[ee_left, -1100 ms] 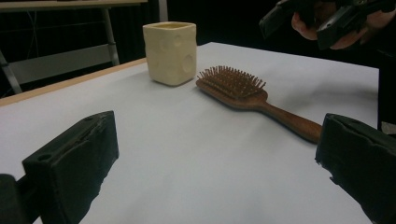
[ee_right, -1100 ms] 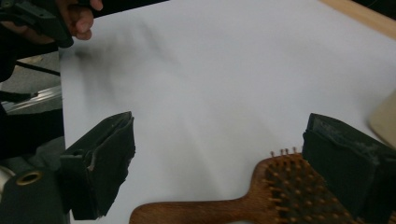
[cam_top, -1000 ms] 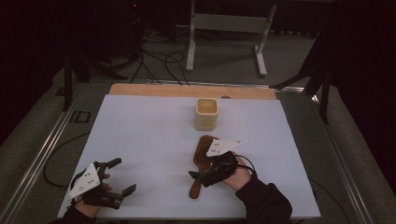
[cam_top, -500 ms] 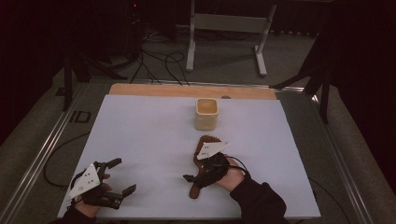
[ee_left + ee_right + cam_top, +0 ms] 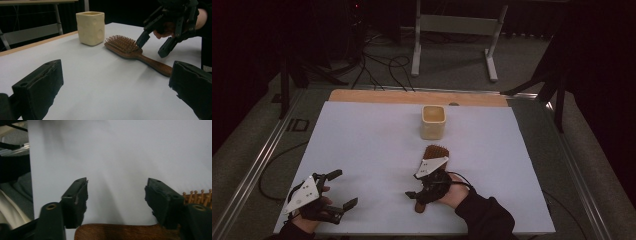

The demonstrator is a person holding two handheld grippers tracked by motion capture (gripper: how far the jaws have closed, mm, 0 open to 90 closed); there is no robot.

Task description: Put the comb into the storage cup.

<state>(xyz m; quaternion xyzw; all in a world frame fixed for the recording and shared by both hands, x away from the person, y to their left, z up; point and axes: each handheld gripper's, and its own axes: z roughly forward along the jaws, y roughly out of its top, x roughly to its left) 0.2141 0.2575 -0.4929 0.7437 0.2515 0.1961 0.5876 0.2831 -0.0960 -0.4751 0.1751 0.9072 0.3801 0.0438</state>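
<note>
Wooden paddle hairbrush [image 5: 136, 51] lies flat on the white table [image 5: 362, 145], bristles up, just in front of the cream square cup [image 5: 433, 121] and apart from it. Head points toward the cup, handle toward the person.

Right gripper [image 5: 155, 45] is set over the neck of the brush where the handle meets the head. Its jaws have just been closing. In the right gripper view they stand apart, one to either side of the brown handle; the pads [image 5: 78, 197] are not yet pressing on the wood. Nothing pinched yet.

Left gripper [image 5: 343, 189] rests near the front left of the table, well apart from the brush, jaws spread wide with nothing between them.

Handling, by judgement: brush looks stiff and light, solid wood with a smooth varnished finish, so likely somewhat slippery under the pads. Head is heavier than the handle; a grip far down the handle would let the head droop. Best hold is across the narrow neck or upper handle, pads on the flat sides. Avoid the bristle field: pins flex and give a poor seat.
</note>
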